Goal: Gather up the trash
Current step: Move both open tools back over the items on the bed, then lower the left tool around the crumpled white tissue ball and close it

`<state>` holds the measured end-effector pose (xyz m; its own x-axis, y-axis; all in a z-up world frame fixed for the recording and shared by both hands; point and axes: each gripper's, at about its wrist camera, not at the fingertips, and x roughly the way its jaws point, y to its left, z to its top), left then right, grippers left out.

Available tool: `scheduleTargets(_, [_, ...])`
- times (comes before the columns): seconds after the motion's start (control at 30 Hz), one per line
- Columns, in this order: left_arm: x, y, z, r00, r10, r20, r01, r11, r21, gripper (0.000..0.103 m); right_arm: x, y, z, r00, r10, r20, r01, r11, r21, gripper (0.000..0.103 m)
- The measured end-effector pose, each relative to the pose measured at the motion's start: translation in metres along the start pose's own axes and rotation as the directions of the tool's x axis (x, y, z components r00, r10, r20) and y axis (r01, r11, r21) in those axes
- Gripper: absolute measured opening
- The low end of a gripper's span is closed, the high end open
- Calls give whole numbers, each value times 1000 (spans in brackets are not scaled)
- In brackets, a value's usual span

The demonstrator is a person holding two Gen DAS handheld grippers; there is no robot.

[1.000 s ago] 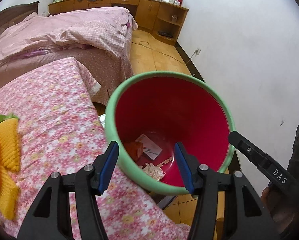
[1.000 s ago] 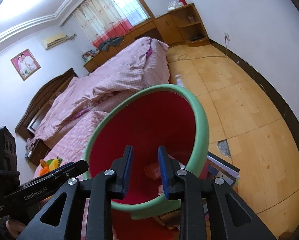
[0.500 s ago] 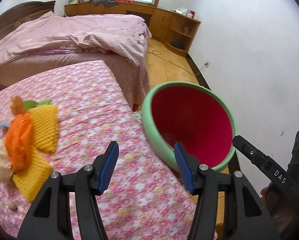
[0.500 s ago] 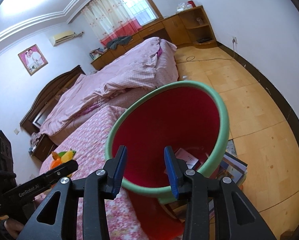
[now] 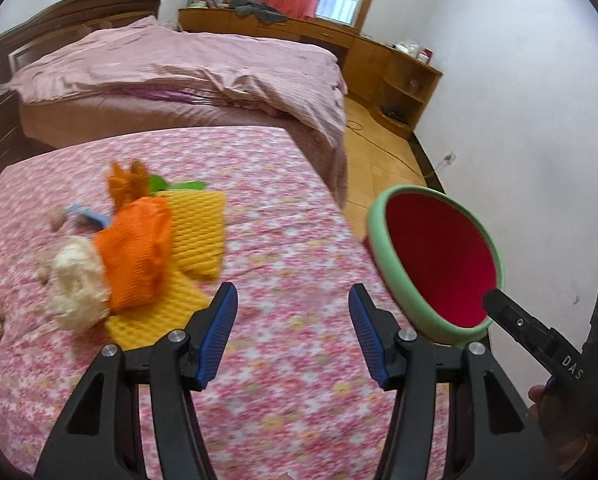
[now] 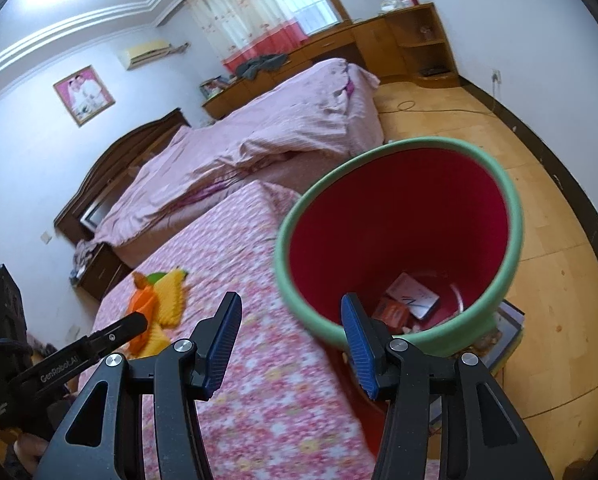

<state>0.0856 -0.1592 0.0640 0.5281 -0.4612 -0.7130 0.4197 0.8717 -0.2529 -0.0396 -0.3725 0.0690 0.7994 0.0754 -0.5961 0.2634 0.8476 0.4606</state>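
Left wrist view: the letters "DAS" are read in white on the black body of the right gripper (image 5: 539, 344), which is seen only in part at the lower right, so its finger spread cannot be judged here. The left gripper (image 5: 293, 336) is held wide apart with nothing between its blue-padded fingers (image 5: 219, 334), above the pink floral-print bedspread (image 5: 283, 240). On that bedspread, to the left, a heap of trash is seen: an orange mesh net bag (image 5: 137, 252) lying over yellow foam fruit-wrap sheets (image 5: 197, 228), with a crumpled cream-white wad (image 5: 77, 284) touching the bag's lower left side. The red plastic bin with a pale green rim (image 5: 439, 260) is seen just beyond the bedspread's right edge, tilted in this view.

Right wrist view: "GenRobot.AI" is printed in white on the black left gripper (image 6: 79, 356) at the lower left. The right gripper (image 6: 289, 344) is spread wide and grasps nothing; its right finger is seen in front of the bin's green rim, though contact cannot be told. Inside the bin (image 6: 403, 224), a white card with a dark zigzag mark (image 6: 413, 296) and a small orange-red packet (image 6: 393, 313) lie on the bottom. Motion blur is present.
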Motion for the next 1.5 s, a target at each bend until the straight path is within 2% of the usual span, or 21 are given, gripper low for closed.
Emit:
scheduleTargets(0.23, [-12,33,-4,998,49,31,-48,998,-51,58,10,18,-8,999,5,-37,-6,1000,-20,53])
scheduleTargets(0.5, [-17,81,-2,988,149,48,-143,983,-111,58,23,37,-19,997,2,-71,-5,999,-44,53])
scheduleTargets(0.7, [-9,113,-3,979,201,24,-196,971,-137,58,36,46,-24,994,-15,-104,9,998,-57,53])
scheduleTargets(1.07, [19,144,-7,972,235,-27,-236,957,-168,58,47,50,-30,990,-38,-139,29,998,-61,53])
scheduleTargets(1.13, [21,150,-8,973,231,-27,-232,955,-187,58,48,51,-30,989,-37,-140,29,998,-61,53])
scheduleTargets(1.27, [24,157,-10,984,176,-22,-177,962,-208,58,49,56,-30,989,-34,-142,23,997,-74,53])
scheduleTargets(1.5, [19,166,-15,992,129,-12,-128,961,-246,43,55,72,-33,987,-24,-159,7,995,-104,53])
